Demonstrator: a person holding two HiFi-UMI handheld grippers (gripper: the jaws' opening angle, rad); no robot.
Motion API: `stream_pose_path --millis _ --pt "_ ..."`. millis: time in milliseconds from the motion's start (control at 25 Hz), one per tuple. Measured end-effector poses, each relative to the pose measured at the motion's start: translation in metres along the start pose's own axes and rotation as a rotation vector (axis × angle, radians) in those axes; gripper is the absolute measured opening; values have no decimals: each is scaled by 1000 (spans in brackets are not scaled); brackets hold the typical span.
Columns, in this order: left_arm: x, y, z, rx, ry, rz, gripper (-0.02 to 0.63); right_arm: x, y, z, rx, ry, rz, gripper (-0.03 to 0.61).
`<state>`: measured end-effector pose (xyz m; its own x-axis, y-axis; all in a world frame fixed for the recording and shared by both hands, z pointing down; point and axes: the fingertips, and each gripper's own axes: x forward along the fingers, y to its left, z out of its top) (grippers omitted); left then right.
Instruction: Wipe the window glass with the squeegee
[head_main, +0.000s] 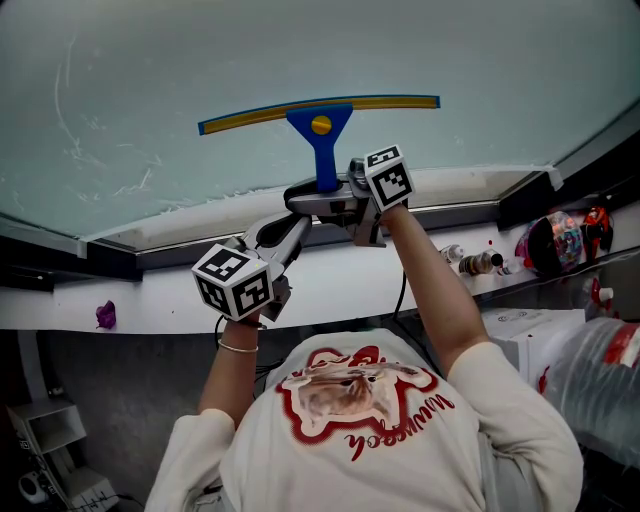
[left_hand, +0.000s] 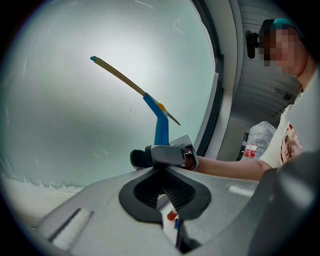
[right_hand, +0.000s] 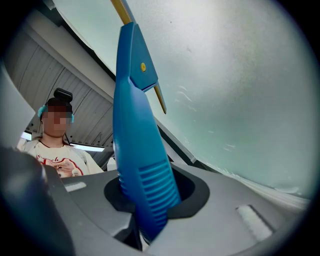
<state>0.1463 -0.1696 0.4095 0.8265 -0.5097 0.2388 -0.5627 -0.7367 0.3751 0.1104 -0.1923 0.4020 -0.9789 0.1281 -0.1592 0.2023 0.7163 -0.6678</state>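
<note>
1. Squeegee: blue handle, yellow blade. The blade lies flat on the window glass, running almost level across the upper centre of the head view, handle pointing down.
2. Right gripper: clenched on the ribbed lower end of the handle, as its own view confirms.
3. Left gripper: just below and left of the right one, jaws drawn together with nothing between them.
4. Glass: white streaks at upper left.
5. Ledge under the window: a purple scrap at far left, small bottles at right.
6. Writing: red script on the person's white shirt, not legible. Both marker cubes carry black-and-white squares only.
</note>
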Motion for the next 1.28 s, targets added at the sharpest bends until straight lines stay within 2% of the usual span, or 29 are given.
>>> stream_pose_path --millis 1280 --pt "8 10 -30 -44 56 2 2 -6 -21 -25 52 6 2 112"
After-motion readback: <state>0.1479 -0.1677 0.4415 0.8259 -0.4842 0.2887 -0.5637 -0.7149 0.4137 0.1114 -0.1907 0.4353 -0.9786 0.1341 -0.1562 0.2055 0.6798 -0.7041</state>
